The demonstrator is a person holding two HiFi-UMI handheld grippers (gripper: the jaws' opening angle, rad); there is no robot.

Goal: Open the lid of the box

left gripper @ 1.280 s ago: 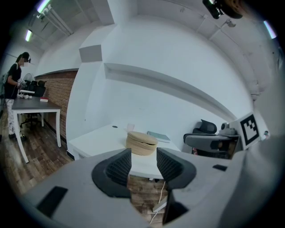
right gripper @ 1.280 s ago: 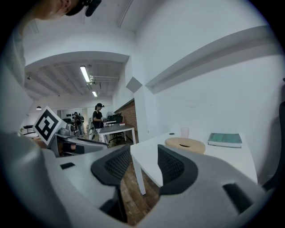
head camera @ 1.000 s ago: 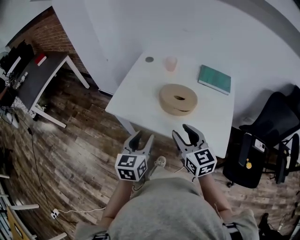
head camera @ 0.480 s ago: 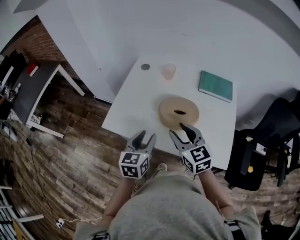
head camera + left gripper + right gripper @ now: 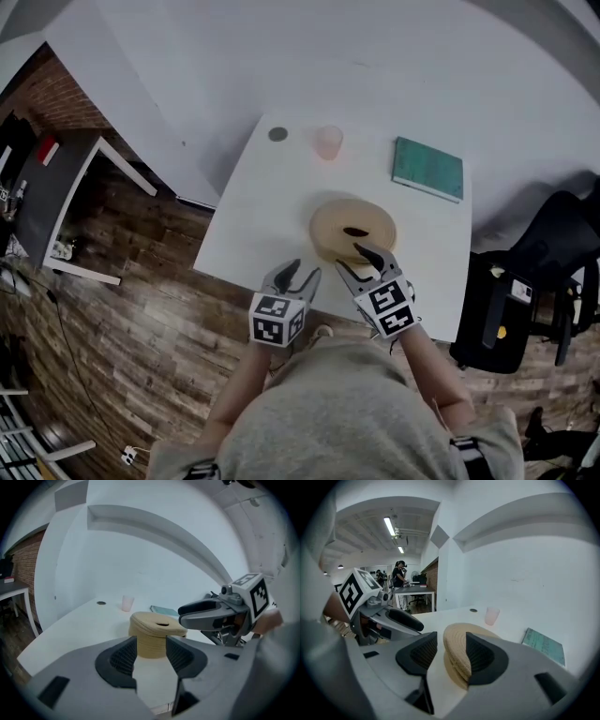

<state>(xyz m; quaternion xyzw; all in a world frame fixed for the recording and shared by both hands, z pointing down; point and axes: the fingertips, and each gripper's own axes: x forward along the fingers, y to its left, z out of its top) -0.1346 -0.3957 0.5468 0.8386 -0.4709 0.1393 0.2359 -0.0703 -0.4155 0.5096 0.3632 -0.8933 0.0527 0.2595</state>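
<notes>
two grippers, both jaws spread and empty: left gripper had just been opening its jaws over the table near edge, right gripper just short of the box, mid-table, lid on.

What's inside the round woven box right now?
Not visible. The lid sits closed on the box and covers the whole inside. Only a small dark slot shows in the lid's top, and nothing can be made out through it.

box: round, tan, woven | lid: on, shut | upright on white table
</notes>
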